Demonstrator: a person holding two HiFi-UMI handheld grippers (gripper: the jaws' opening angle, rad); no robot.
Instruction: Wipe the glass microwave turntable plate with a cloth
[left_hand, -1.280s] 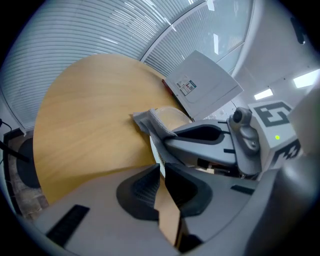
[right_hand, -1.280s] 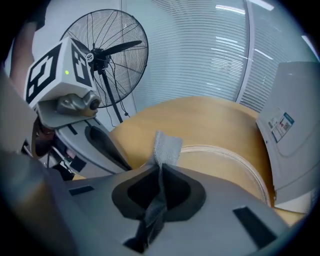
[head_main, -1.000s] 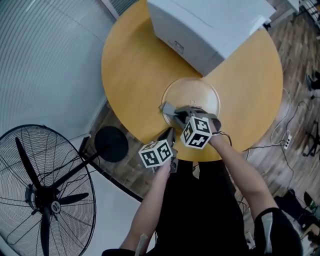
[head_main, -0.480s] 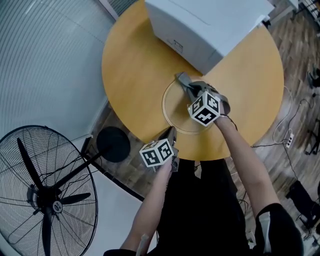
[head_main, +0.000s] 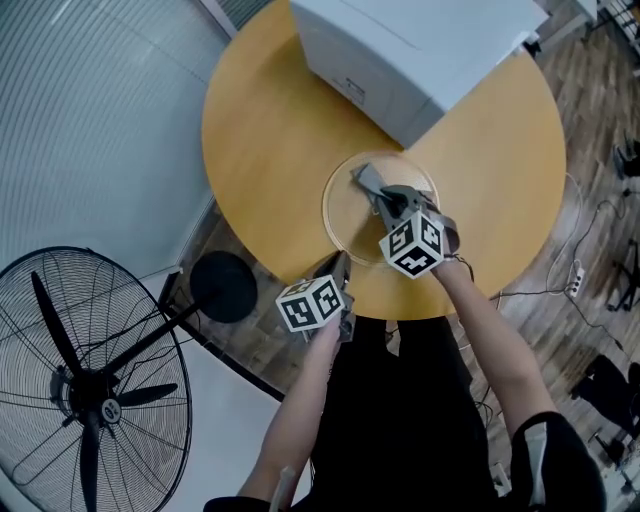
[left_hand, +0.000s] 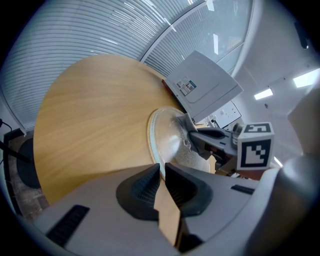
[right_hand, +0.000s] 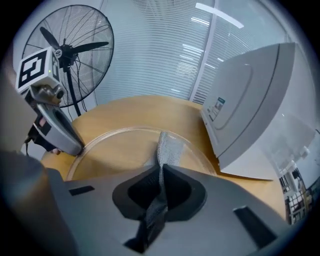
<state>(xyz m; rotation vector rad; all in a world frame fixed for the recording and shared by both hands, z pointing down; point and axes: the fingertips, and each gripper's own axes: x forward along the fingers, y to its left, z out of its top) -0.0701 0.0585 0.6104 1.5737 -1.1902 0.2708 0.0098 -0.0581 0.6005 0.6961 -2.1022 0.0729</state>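
The clear glass turntable plate lies on the round wooden table just in front of the white microwave. My left gripper is shut on the plate's near rim, which shows as a thin edge between the pads in the left gripper view. My right gripper reaches over the plate, shut on a grey cloth. In the right gripper view the cloth hangs out of the jaws and lies on the plate toward its far side.
The microwave stands close behind the plate, at the right of the right gripper view. A large black standing fan and its round base are on the floor left of the table. Cables and a power strip lie on the floor at right.
My right gripper swept the cloth from the plate's near left part to its far edge, then drew back a little toward the middle. The left gripper has held still on the rim.
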